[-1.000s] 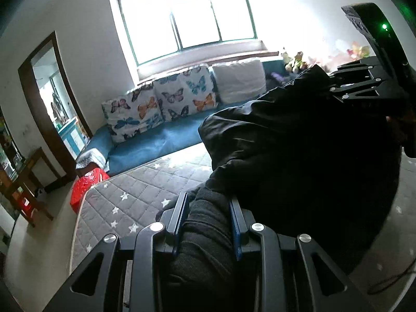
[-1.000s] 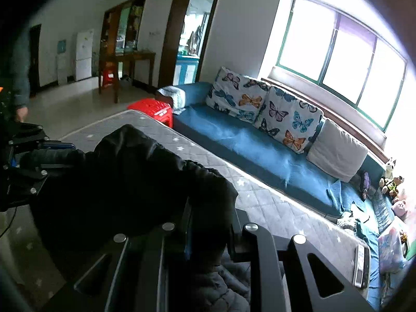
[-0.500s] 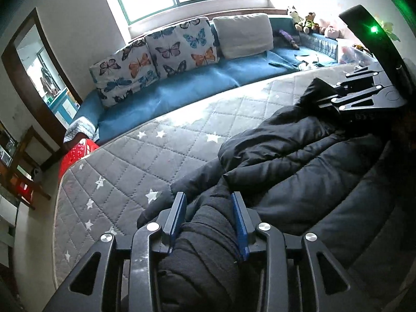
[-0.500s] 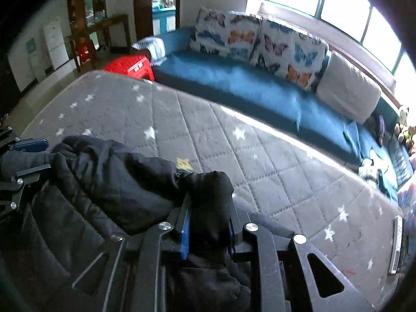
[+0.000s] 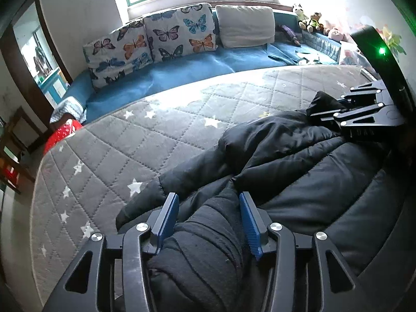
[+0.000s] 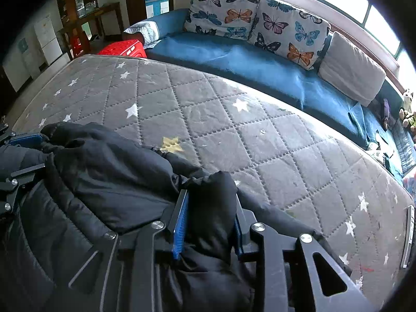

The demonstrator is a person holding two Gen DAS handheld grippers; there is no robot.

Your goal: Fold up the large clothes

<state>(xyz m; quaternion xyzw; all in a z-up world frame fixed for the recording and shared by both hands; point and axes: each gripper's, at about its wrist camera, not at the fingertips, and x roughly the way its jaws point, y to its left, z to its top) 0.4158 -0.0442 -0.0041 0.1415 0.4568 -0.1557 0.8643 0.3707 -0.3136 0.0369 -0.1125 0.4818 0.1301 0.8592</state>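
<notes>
Both hand-held grippers, left hand-held gripper [image 5: 209,217] and right hand-held gripper [image 6: 210,214], opening around black jacket [image 5: 299,161].

**No readable text**

No legible words, brand names, numbers or signs in either wrist view. Right gripper [image 5: 338,109] body, far right of the left fingers, has faint raised marks under its linkage, too blurred to read. Black jacket [image 6: 117,171] between both finger pairs: no visible tag or logo. Mattress [image 6: 221,119] beyond the fingertips: stars only.
</notes>
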